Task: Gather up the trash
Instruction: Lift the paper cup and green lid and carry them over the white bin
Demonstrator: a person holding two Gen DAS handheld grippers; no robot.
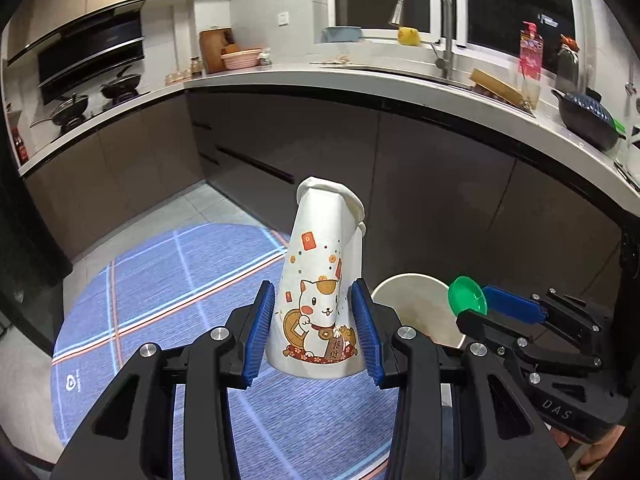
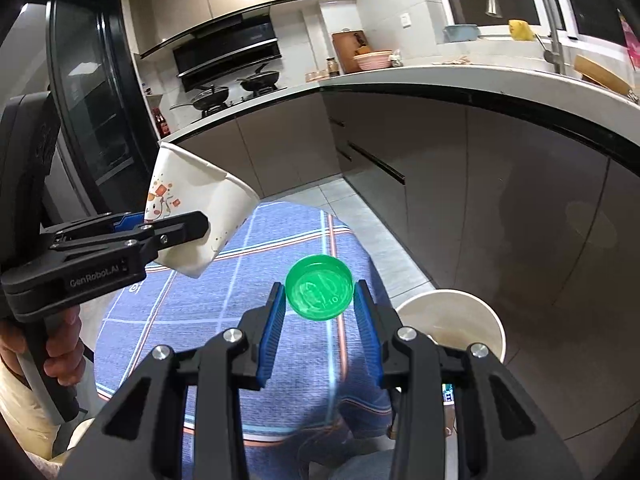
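Two trash items held: left gripper (image 1: pixel 314 326) pinches one crumpled white paper cup with cat print (image 1: pixel 320 280). Right gripper (image 2: pixel 320 312) pinches one round green plastic lid (image 2: pixel 320 288). One white round bin (image 2: pixel 452 320) below, contents unclear.

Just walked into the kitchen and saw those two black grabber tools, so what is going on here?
A person is collecting trash with a handheld gripper in each hand. The left gripper is clamped on a crushed paper cup printed with a cartoon cat. The right gripper pinches a green plastic lid between its blue pads. Both are held above a blue plaid mat, next to a white round bin on the floor by the cabinets.
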